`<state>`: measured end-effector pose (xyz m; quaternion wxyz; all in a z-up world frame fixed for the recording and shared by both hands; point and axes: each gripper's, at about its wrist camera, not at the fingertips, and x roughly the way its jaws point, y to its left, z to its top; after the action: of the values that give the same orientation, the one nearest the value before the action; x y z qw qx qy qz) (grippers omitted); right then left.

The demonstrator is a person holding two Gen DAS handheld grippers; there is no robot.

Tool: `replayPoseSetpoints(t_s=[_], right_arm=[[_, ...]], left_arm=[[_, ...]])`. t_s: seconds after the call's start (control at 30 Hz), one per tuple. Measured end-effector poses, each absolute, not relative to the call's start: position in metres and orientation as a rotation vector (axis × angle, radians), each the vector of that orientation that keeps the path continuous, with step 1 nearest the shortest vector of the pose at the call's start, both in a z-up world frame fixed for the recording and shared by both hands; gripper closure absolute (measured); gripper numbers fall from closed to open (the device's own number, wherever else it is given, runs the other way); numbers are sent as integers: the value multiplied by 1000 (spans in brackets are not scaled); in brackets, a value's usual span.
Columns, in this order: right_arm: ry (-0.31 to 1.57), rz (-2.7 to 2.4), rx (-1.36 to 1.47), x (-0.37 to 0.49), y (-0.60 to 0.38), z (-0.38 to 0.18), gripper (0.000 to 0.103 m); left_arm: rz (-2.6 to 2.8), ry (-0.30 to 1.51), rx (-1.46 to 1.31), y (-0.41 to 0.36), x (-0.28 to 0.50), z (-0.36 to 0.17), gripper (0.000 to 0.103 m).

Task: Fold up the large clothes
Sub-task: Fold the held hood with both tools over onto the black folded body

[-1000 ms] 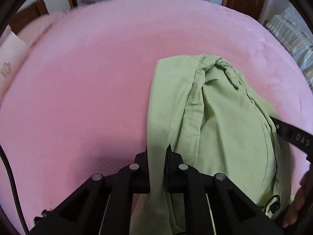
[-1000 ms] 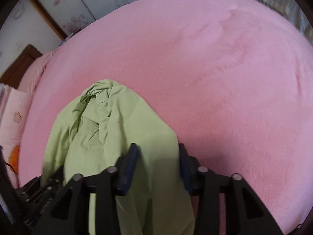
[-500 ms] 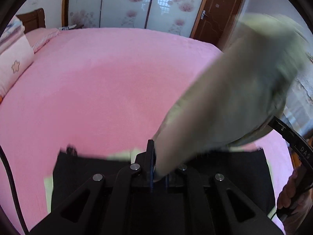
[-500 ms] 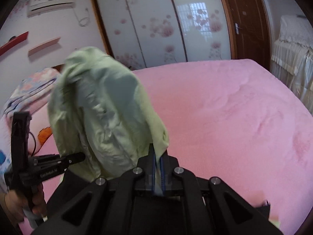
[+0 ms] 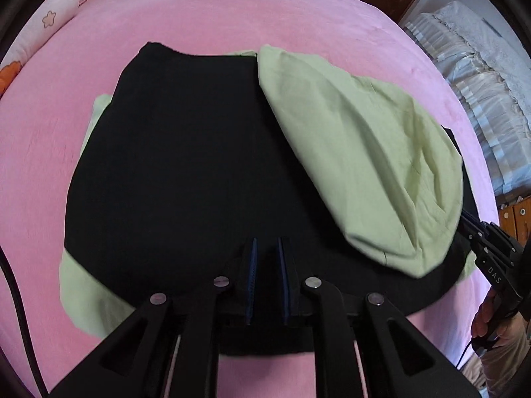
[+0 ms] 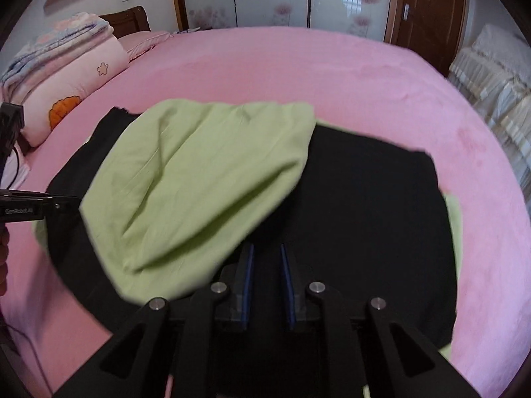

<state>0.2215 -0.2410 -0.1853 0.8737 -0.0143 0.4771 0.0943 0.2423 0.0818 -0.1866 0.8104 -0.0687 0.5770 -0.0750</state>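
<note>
The green garment (image 5: 365, 152) lies in a heap on a black cloth (image 5: 186, 172) on the pink bed (image 5: 205, 16). It sits between both claws. The left claw (image 5: 268, 278) and right claw (image 6: 267, 282) are a little open and hold nothing.

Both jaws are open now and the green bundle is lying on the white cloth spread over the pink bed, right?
Not quite: the cloth is black, not white, as the right wrist view shows plainly. The rest holds: the green bundle lies on it over the pink bed, and the left gripper and right gripper both have open jaws.
</note>
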Motion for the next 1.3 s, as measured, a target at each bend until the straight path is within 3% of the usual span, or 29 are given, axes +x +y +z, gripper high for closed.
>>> replayPoseSetpoints(t_s=[0.03,0.1,0.17,0.33,0.57,0.63,0.67,0.7,0.73,0.77,1.13,1.3], right_arm=[[1003,210,-8,217,-242,-181,84],[1003,229,40,209,-243,-171,68],[980,235,83,202,-241,-157,59],[944,211,168,217,-244,-143,58],[1019,171,300,250,-254,-179,58],[1034,183,366,258,-258,-192,60],[1037,183,384,260,-259,-197,68],[1041,198,411,262,-260,-202,88],[1045,209,425,263,-260,-206,96],[1036,201,428,260,-261,-207,97],[1012,90,378,237,-256,-234,103],[1005,45,247,231,-245,-202,88]], left_arm=[[-172,1233,-158,83,237,-185,90],[-196,1222,-176,78,232,-176,86],[-213,1204,-192,70,231,-167,81],[-246,1174,-265,55,234,-164,76],[-198,1216,-433,50,263,-204,75],[-186,1208,-511,56,266,-214,74],[-179,1194,-558,59,268,-218,74],[-176,1184,-579,57,270,-222,75],[-174,1167,-592,55,270,-222,83],[-163,1149,-575,53,268,-220,98],[-59,1114,-390,33,252,-229,98],[-60,1069,-258,29,238,-192,93]])
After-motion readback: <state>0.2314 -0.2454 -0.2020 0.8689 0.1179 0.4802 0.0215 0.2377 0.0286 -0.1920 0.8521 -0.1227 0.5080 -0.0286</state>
